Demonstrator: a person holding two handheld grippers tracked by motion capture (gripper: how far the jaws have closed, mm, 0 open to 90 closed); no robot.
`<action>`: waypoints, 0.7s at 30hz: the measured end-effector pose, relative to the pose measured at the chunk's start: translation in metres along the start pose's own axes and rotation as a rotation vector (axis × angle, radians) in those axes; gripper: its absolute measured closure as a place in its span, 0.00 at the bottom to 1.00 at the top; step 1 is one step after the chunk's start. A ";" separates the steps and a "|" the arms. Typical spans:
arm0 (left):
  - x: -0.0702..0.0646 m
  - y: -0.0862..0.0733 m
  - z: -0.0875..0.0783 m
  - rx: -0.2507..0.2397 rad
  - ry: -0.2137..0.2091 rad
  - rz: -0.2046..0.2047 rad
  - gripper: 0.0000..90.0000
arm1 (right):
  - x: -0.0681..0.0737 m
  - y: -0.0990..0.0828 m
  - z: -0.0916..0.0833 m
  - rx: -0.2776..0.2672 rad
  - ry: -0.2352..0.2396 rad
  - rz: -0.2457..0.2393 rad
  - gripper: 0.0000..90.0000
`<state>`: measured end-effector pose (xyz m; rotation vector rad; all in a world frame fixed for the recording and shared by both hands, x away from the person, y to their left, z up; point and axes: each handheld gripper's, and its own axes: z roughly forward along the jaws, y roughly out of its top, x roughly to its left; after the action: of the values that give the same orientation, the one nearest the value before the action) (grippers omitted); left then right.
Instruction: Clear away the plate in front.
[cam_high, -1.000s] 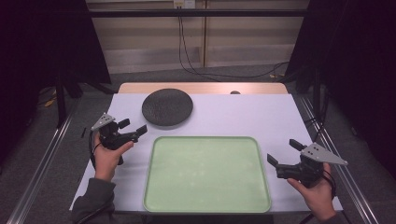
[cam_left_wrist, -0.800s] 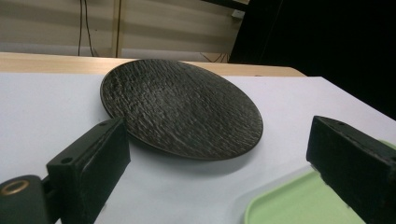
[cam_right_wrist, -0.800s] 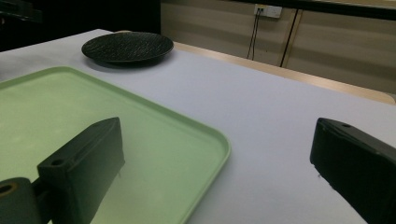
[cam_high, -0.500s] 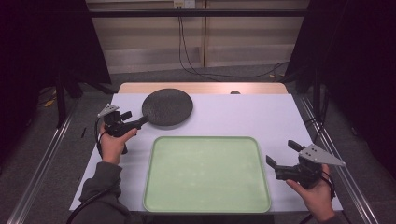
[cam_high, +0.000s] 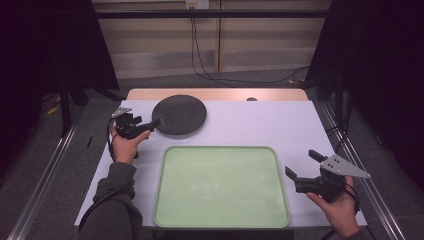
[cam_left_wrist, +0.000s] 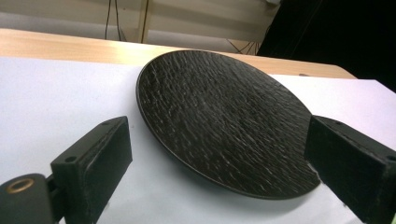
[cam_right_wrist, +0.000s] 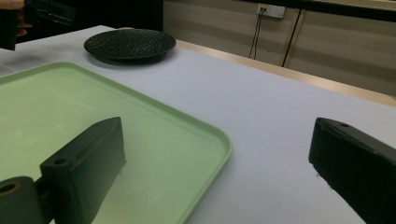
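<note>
A round black textured plate (cam_high: 180, 114) lies flat on the white table at the far left. My left gripper (cam_high: 148, 125) is open at the plate's left rim, its jaws wide on either side of the near edge of the plate (cam_left_wrist: 219, 112) and not touching it. An empty pale green tray (cam_high: 220, 185) takes up the near middle. My right gripper (cam_high: 301, 163) is open and empty just right of the tray's right edge, one jaw over the tray (cam_right_wrist: 70, 102) rim and one over bare table. The plate (cam_right_wrist: 130, 43) sits far off in the right gripper view.
The white table cover (cam_high: 260, 120) is bare to the right of the plate. A strip of wooden tabletop (cam_high: 215, 94) runs along the far edge, with a small dark spot (cam_high: 251, 99) on it. Metal rails flank the table and cables hang behind it.
My left gripper has moved away from the near left, forward and right, up to the plate's rim. The right gripper has stayed almost still beside the tray.
</note>
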<state>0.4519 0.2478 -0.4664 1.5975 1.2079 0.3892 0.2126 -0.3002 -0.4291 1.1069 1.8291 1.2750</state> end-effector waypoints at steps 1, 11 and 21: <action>0.001 0.000 0.001 -0.002 0.003 -0.009 0.09 | 0.000 0.000 0.000 0.002 0.004 -0.003 0.04; 0.009 0.001 0.014 -0.011 0.038 -0.065 0.13 | 0.000 0.000 -0.001 -0.005 0.009 -0.009 0.04; 0.012 -0.003 0.029 0.017 0.091 -0.101 0.22 | -0.001 0.000 -0.001 -0.007 0.018 -0.006 0.04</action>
<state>0.4776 0.2422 -0.4841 1.5400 1.3591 0.3911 0.2118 -0.3016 -0.4285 1.0894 1.8380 1.2910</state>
